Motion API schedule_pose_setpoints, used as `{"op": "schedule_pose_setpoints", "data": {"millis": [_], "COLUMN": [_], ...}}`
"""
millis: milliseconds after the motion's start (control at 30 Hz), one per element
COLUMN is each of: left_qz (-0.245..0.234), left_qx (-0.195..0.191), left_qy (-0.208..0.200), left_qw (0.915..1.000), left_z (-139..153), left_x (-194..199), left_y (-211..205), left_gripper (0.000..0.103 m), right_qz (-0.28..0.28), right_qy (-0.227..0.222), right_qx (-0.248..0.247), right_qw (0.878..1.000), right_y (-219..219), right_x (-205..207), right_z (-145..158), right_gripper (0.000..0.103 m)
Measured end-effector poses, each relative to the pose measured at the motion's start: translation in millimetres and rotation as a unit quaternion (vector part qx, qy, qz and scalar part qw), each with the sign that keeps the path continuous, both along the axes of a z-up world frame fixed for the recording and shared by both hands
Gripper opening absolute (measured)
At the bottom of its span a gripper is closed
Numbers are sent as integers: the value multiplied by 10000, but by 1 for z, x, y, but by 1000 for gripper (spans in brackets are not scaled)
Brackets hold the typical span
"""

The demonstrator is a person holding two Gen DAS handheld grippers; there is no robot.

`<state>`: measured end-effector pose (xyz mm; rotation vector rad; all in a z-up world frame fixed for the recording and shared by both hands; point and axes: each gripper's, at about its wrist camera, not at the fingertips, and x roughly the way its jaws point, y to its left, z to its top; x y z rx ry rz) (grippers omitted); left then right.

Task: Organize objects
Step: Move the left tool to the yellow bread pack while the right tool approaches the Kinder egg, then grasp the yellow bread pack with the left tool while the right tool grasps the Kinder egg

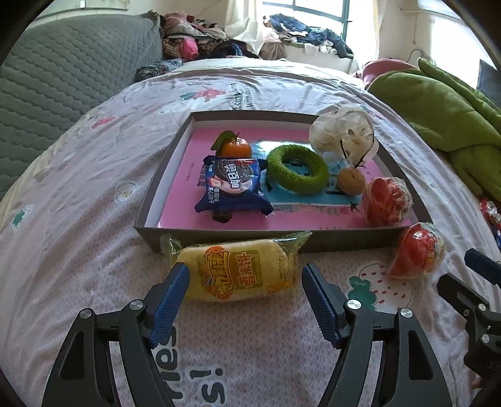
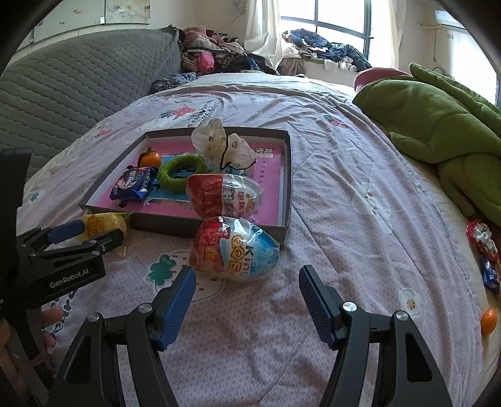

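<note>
While both grippers point down at a bed (image 1: 78, 200) covered by a pink printed sheet, a shallow grey-walled box (image 1: 162, 175) with a pink floor lies flat on it at mid-depth. A grey quilted headboard (image 1: 62, 72) rises at far left, piled clothes (image 2: 216, 50) fill the far side under a bright window (image 2: 338, 15), and a green plush blanket (image 2: 438, 125) lies along the far right.

Inside the box are a small orange (image 1: 235, 147), a blue cookie packet (image 1: 233, 188), a green ring (image 1: 296, 170), a white plastic bag (image 1: 341, 128), a brown round fruit (image 1: 350, 181) and a wrapped red egg (image 1: 386, 200) in the near right corner.

Outside the near wall, a yellow cake packet (image 1: 238, 270) lies flat, long axis left to right, its far edge touching the wall. The left gripper (image 1: 245, 300) is released, pads flanking the packet's two ends; whether they touch it cannot be told. A second wrapped egg (image 2: 233, 250), red and blue, lies just off the box's near right corner, long axis left to right, blue end to the right. The right gripper (image 2: 247, 300) is released, with the egg just beyond its tips.

Open sheet extends to the right of the box and on the near side. Near the right edge of the bed lie loose candies (image 2: 483, 247) and another small orange (image 2: 488, 319).
</note>
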<state>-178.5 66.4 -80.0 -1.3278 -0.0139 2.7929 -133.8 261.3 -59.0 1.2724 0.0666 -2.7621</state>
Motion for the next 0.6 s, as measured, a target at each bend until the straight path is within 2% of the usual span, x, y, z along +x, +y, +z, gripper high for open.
{"op": "schedule_pose_setpoints", "data": {"millis": [433, 600], "left_qz": [69, 161], "left_qx": [-241, -317], "left_qy": [107, 142], "left_qw": [9996, 9993], "left_z": [-3, -5], "left_x": [-4, -5], "left_y": [0, -1], "left_gripper": [79, 80], "right_qz": [6, 19], "right_qy": [-93, -169], "right_qx": [68, -71], "right_qw": [9999, 9998], "right_y": [-7, -9], "right_x": [-21, -30], "right_z": [-13, -20], "right_gripper": [68, 68]}}
